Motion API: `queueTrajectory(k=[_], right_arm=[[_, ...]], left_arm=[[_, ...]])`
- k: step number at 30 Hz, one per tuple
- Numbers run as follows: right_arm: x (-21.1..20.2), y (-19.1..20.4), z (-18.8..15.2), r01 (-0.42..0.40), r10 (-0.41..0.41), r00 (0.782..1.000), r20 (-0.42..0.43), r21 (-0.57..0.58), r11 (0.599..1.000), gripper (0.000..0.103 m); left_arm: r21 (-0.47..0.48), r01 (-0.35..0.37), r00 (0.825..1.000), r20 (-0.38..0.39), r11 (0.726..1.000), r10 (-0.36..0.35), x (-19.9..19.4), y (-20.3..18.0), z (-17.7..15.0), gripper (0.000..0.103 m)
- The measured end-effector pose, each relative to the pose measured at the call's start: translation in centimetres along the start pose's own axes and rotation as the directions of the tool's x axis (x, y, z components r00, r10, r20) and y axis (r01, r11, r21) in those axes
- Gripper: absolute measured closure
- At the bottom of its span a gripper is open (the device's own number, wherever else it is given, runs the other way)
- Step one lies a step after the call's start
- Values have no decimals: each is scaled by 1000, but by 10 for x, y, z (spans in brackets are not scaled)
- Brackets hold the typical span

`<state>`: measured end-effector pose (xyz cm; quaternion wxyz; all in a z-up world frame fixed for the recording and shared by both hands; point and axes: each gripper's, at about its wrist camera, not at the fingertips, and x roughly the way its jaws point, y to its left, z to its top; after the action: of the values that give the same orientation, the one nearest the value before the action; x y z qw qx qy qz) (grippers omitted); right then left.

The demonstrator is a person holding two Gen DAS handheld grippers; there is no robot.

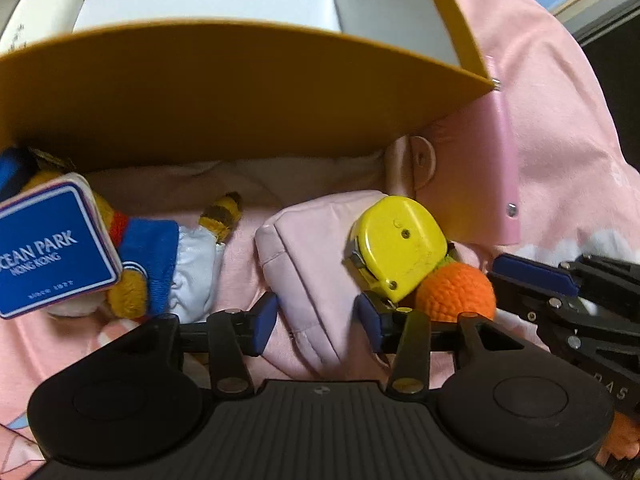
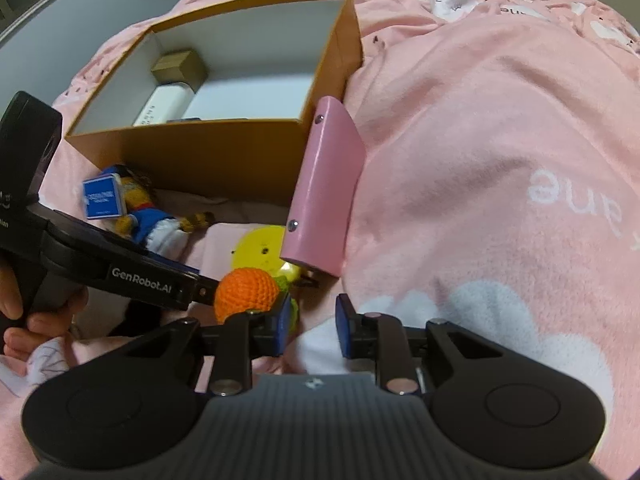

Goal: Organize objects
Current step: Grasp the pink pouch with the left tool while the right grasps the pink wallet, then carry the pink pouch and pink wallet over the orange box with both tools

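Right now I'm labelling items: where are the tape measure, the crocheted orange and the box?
yellow tape measure [image 1: 400,242], left wrist view, flat side.
crocheted orange [image 2: 246,292], right wrist view, top.
cardboard box [image 2: 192,160], right wrist view, near outer wall.

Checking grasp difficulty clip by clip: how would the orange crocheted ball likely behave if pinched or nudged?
The orange ball looks like crocheted yarn, so it probably squashes a little and grips well instead of slipping. Being round, it could roll if nudged, though the soft pink blanket and the yellow tape measure beside it should slow it. It is likely light.
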<state>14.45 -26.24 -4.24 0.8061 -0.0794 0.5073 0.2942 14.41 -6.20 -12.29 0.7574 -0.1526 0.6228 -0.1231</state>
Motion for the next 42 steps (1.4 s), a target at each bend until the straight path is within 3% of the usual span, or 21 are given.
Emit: queueTrajectory(k=[3,6,9,13,18,23,25,30,32,42], right_arm=[[-1,1,0,-10,10,1000,11,-2,1000,78],[-5,2,0,-15,15,999,30,-5,1000,76],[-13,4,2,-6,6,998,59,-10,1000,68],[-24,4,16,-5,4,994,111,8,1000,59],[-20,1,45,22,-27,991,127,40,999,59],[3,2,65,-9,3,995,97,59,998,59],[13,4,68,15,-20,996,83,57,998,60],[23,0,66,28,-33,997,65,79,996,77],[17,1,64,41,-47,996,76,76,996,82],[-59,5,60,39,-59,969,240,89,995,84]], left_arm=[[-24,26,1000,15,999,-25,1,5,-3,53],[-33,40,997,62,999,-38,-8,8,-9,67],[-9,40,991,127,999,-38,-25,7,-17,71],[58,-28,976,216,998,15,-52,0,-27,73],[149,-170,929,353,974,109,-88,-17,-39,73],[126,-153,912,401,980,91,-108,-8,-39,73],[118,-124,906,419,985,64,-113,-9,-37,73],[107,-88,883,469,990,28,-133,-6,-41,73],[103,-72,876,483,992,14,-139,-3,-42,73],[88,-23,818,574,996,-32,-168,3,-35,73]])
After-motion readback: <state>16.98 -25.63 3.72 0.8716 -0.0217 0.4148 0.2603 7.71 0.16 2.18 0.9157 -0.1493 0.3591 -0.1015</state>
